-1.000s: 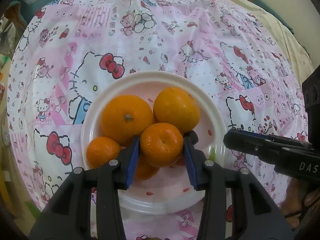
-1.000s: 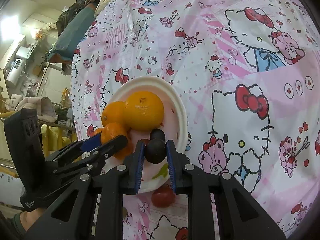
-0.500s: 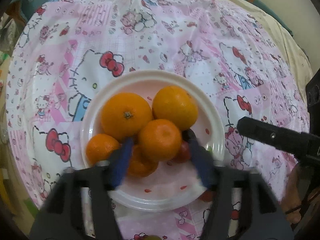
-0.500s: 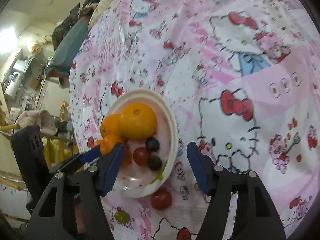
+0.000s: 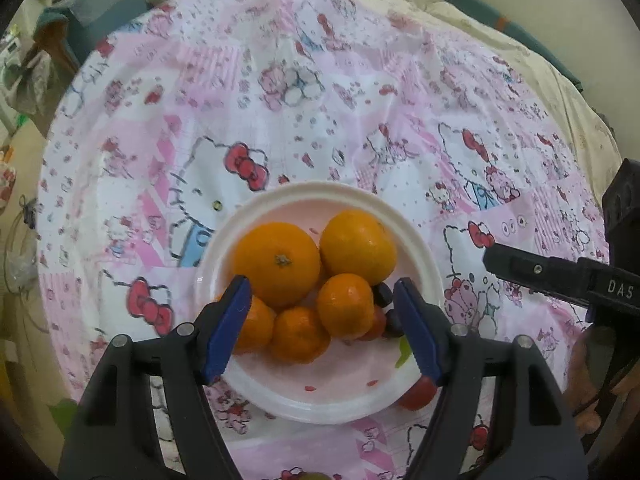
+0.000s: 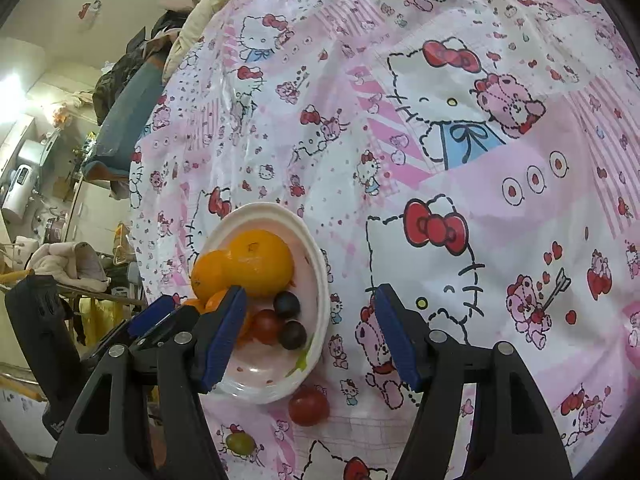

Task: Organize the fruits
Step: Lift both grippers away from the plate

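A white plate (image 5: 320, 394) on the Hello Kitty cloth holds several oranges (image 5: 277, 262), a red tomato and dark grapes. In the right wrist view the plate (image 6: 320, 276) shows the oranges (image 6: 260, 262), two dark grapes (image 6: 286, 304) and a red tomato (image 6: 267, 326). A red tomato (image 6: 308, 405) and a green grape (image 6: 240, 443) lie on the cloth beside the plate. My left gripper (image 5: 322, 326) is open and empty above the plate's near side. My right gripper (image 6: 308, 334) is open and empty above the plate's right rim.
The pink Hello Kitty tablecloth (image 6: 460, 140) covers the round table. Chairs and household clutter (image 6: 60, 208) stand beyond the table's left edge. A cream blanket (image 5: 480, 28) lies at the far side.
Both grippers opened and pulled back. The left let go of a small orange onto the pile; the right let go of a dark grape onto the plate.
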A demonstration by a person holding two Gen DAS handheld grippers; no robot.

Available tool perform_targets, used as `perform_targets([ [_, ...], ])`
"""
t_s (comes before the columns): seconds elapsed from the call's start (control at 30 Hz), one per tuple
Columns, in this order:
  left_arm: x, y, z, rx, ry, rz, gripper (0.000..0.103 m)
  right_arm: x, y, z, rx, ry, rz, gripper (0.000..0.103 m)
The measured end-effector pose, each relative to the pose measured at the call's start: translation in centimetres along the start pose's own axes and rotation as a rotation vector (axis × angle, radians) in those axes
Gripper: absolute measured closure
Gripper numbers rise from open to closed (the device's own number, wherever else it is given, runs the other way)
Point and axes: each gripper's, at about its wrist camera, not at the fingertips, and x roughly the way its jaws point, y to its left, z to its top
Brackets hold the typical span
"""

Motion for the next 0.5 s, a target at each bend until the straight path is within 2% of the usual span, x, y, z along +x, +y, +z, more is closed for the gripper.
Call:
perform_targets([
  [0.17,-1.7,1.4,-0.5,-0.056,-0.033,0.016,0.033,-1.3,0.2,-0.4,-0.002,-0.021,0.005,0.034],
  [0.27,-2.4,2.1,-1.2,-0.077,-0.020,0.013,0.033,-2.2,0.4,-0.9,-0.009,-0.032,0.001,0.034],
  [0.5,-4.6,2.7,-3.6,-0.066,-0.018,0.064,0.033,-4.1,1.3,-2.2,-0.038,-0.047,0.000,0.034],
])
